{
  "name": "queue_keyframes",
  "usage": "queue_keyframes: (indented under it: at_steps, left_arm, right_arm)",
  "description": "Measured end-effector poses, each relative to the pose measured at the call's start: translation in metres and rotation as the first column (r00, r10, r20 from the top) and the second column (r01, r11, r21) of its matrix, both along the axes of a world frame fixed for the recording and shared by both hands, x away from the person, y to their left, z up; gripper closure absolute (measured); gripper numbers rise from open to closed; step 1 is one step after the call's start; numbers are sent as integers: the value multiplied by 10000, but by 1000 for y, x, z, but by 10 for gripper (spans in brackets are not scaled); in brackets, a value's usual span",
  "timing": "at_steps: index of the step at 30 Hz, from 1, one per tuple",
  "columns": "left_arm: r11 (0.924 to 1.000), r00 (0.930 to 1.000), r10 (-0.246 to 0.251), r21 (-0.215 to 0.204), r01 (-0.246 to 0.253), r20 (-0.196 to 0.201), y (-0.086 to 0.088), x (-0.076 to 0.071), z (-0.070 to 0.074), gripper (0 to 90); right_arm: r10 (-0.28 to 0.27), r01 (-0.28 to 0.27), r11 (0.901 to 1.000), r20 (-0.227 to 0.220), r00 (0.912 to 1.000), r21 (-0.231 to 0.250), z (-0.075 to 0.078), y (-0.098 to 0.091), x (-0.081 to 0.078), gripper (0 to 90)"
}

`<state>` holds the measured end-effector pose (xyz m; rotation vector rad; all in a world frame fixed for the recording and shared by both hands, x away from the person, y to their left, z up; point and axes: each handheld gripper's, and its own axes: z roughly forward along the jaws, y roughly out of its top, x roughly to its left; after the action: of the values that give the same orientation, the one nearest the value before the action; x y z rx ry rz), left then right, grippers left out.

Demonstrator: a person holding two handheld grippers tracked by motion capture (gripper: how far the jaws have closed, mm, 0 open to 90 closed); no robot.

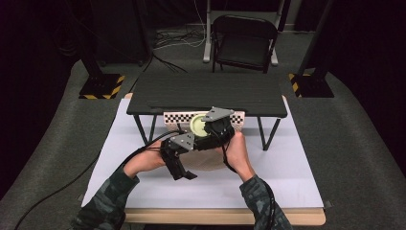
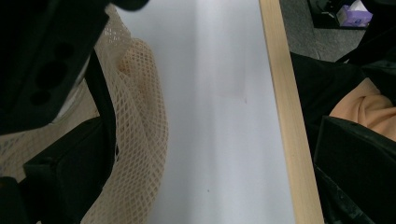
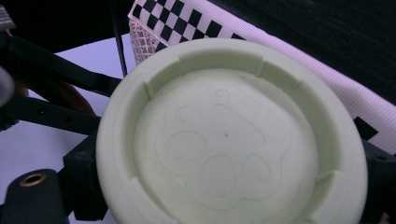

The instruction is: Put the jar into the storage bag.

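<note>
Centrally in the high view, the right gripper [image 1: 207, 128] holds a pale green round lid [image 1: 197, 125] clamped between its jaws, just below the small black table [image 1: 206, 93]; in its own view the lid's [image 3: 231, 140] paw-print face spans the frame. Lower left of it, the left gripper [image 1: 184, 171] pinches a cream mesh bag [image 2: 140, 135] on the white sheet [image 2: 224, 112].

A black folding chair [image 1: 244, 42] stands behind the low dark shelf [image 1: 206, 93] on the white-covered worktop [image 1: 297, 182], beside a checkered board [image 1: 174, 118].
</note>
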<state>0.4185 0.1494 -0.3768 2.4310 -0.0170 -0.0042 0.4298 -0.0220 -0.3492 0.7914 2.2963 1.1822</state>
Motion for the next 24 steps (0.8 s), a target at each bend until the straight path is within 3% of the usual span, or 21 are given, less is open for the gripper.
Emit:
queue_keyframes:
  at_steps: [5, 13, 24]
  left_arm:
    - [9999, 10000, -54, -101, 53, -71, 0, -1, 1, 0]
    - [10000, 10000, -35, 91, 34, 71, -1, -1, -1, 0]
    - [9999, 9994, -113, 59, 111, 327, -1, -2, 0, 0]
  right_arm:
    - [7, -9, 10000, -394, 9992, -44, -4, 1, 2, 109]
    - [-95, 105, 9999, -908, 9958, 100, -10, -1, 5, 107]
    - [-144, 139, 9999, -974, 9951, -57, -10, -4, 5, 105]
